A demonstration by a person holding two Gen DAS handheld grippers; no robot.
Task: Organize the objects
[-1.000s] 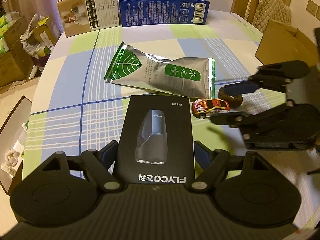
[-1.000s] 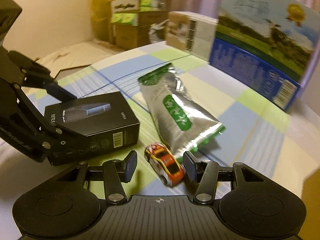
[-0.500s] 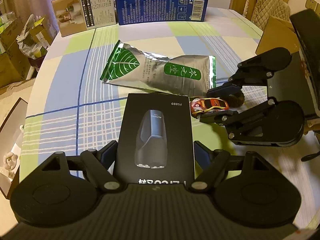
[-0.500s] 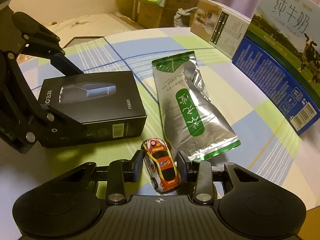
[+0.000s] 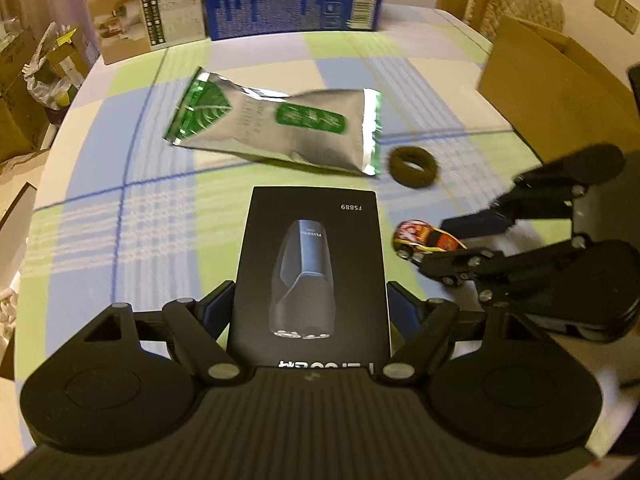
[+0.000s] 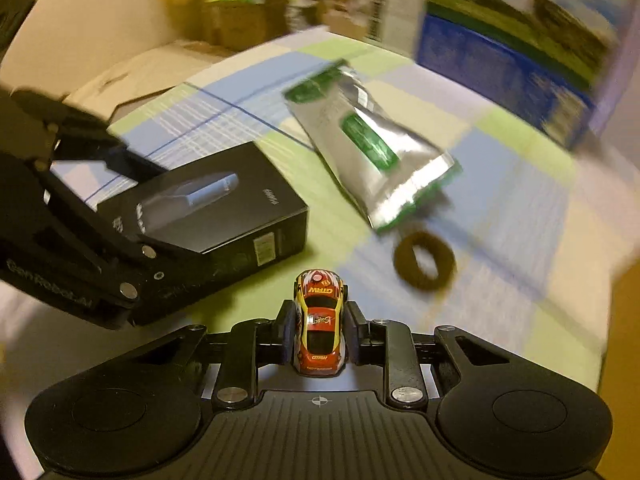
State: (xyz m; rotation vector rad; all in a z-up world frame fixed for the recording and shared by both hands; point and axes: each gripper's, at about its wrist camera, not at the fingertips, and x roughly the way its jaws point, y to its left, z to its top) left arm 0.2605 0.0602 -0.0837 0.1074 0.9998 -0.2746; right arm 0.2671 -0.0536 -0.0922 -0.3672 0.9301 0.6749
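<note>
At the near left of the checked blue, green and white tablecloth (image 5: 100, 168), the left gripper (image 5: 310, 312) has its jaws spread wide around the near end of a flat black cardboard shaver box (image 5: 312, 276). The fingers (image 5: 218, 308) lie along both long edges, and whether they press the card or merely flank it cannot be told. The box looks stiff and fairly light, with smooth printed faces that could slip, so a hold across its narrow width near the middle of the long sides seems safest.

Beyond it, towards the far middle of the table, lies a crinkled silver foil pouch with green leaf print (image 5: 276, 128). It is soft and slick, likely to buckle if pinched at the centre, and the sealed flat end would probably give the firmest hold. Just right of the pouch's end sits a dark brown fuzzy ring (image 5: 414, 168), limp and very light, easiest to take by one side of its band.

At the near right, the right gripper (image 6: 320, 330) is closed down narrow on a small red and yellow toy car (image 6: 319, 322), its pads pressing the car's two flanks. The car sits nose forward between them, just right of the box. It is hard, glossy and tiny, so it could twist out unless it is clamped squarely on its sides.
</note>
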